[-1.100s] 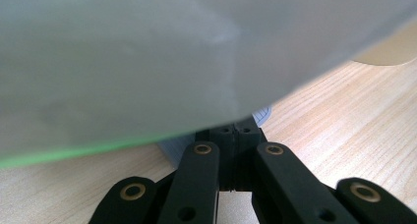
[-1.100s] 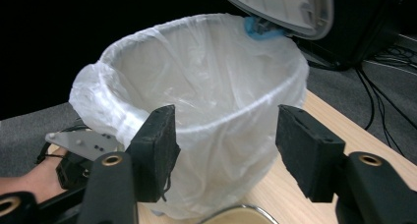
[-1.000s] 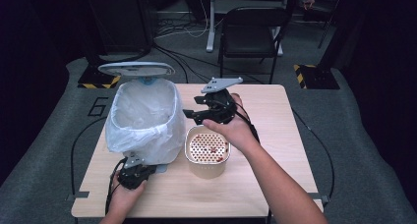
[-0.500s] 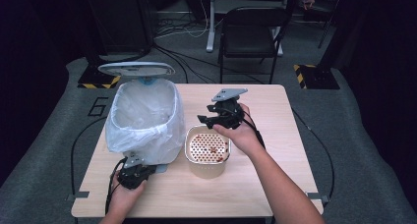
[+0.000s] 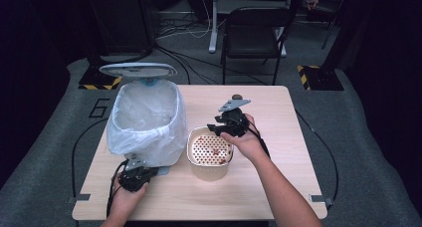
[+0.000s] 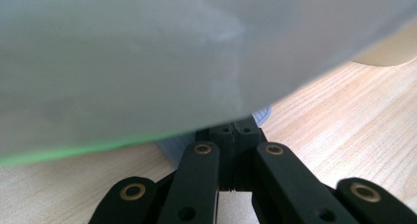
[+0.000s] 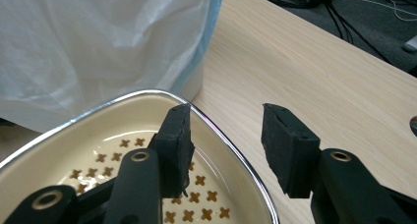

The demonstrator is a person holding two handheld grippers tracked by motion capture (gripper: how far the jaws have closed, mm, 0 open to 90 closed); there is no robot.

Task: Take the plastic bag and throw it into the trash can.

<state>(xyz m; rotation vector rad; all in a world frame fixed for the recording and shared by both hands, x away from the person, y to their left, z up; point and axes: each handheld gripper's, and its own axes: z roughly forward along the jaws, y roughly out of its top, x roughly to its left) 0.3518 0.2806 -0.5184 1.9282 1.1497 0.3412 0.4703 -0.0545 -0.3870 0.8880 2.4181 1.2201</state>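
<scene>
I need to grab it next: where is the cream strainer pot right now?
In the high view, the cream strainer pot stands near the table's middle, right of the bag-lined bin, with the right gripper at its far rim.

bin [image 5: 144, 120]: table [image 5: 278, 187], left half
strainer bowl [image 5: 210, 152]: just right of bin
right gripper [image 5: 219, 129]: over bowl's far rim
left gripper [image 5: 142, 173]: at bin's near base

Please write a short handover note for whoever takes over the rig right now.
Left gripper: shut, jaws at the foot of the bag-lined bin, near the table's front left edge.
Right gripper: jaws open and just been closing, astride the rim of the cream strainer pot, one inside, one outside, not yet pressing.
Pot stands beside the bin, brown scraps on its perforated insert.
Done: bin lid is up.
Left, probably: grip the rim, lift, tip the scraps into the bin.
</scene>
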